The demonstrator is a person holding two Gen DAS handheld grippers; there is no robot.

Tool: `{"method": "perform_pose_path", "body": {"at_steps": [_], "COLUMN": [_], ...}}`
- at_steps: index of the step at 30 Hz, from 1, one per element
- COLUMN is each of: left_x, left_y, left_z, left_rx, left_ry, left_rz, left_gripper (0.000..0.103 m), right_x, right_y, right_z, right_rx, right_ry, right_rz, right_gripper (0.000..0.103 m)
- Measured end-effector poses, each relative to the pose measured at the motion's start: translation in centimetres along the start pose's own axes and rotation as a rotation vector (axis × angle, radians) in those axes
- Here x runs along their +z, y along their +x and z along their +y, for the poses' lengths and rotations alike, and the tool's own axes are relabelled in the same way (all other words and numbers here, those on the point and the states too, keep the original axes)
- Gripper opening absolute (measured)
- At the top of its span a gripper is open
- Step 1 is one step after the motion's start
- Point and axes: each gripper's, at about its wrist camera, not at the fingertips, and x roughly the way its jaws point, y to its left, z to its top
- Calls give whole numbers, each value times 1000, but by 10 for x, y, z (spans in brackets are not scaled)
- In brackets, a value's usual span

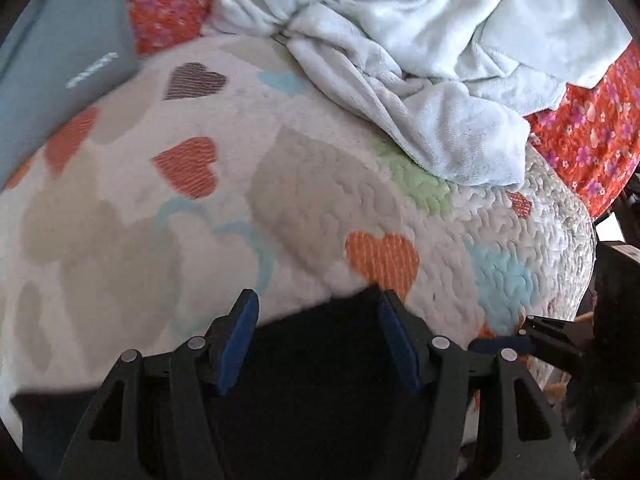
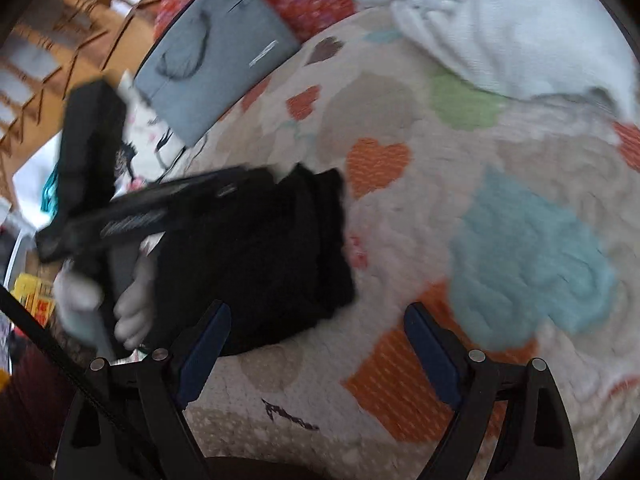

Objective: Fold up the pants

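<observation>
Black pants (image 1: 320, 380) cut off below.

The pants (image 2: 256, 264) were black. The quilt (image 1: 320, 208) was cream with orange, blue, green hearts; the blanket (image 1: 420, 40) pale blue; upper left, a grey case (image 2: 216, 60).

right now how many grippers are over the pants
1: the left gripper reaches over the black pants. The right gripper hovers open beside them, over the quilt.
</observation>
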Motion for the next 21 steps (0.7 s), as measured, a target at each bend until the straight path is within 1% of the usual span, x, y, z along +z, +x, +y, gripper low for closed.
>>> {"method": "perform_pose_path", "body": {"at_steps": [3, 4, 6, 7, 9, 10, 11, 12, 13, 14, 15, 16, 17, 18, 21], "left_x": [11, 14, 15, 15, 15, 15, 15, 14, 14, 13, 12, 11, 10, 9, 5], "left_y": [19, 27, 38, 45, 48, 48, 46, 45, 42, 38, 32, 25, 20, 13, -14], "left_z": [-6, -10, -15, -20, -27, -30, -31, -32, -32, -30, -28, -27, -26, -24, -16], "left_rx": [-33, -42, -48, -42, -17, -24, -40, -50, -70, -101, -114, -122, -128, -130, -132], "left_ry": [38, 58, 85, 108, 135, 130, 129, 130, 125, 112, 97, 86, 76, 65, 32], "left_rz": [46, 74, 112, 130, 134, 139, 140, 141, 143, 144, 130, 115, 102, 85, 29], "left_gripper": [61, 61, 61, 61, 61, 58, 36, 22, 14, 6, 6, 6, 6, 6, 6], "right_x": [9, 11, 15, 16, 16, 17, 17, 18, 20, 23, 26, 30, 33, 36, 39], "right_y": [13, 17, 26, 30, 38, 39, 41, 44, 46, 45, 43, 40, 37, 34, 29], "right_z": [6, 9, 15, 17, 24, 27, 29, 30, 29, 28, 24, 18, 14, 12, 28], "right_rx": [-30, -37, -43, -41, -33, -31, -28, -47, -59, -73, -90, -65, -11, 22, 10], "right_ry": [-51, -67, -104, -117, -151, -167, -182, -190, -190, -185, -169, -135, -101, -66, -79], "right_rz": [11, 14, 23, 27, 41, 47, 57, 68, 74, 80, 85, 88, 91, 88, 73], "right_gripper": [92, 93, 93, 93, 92, 89, 83, 77, 67, 60, 41, 24, 16, 16, 15]}}
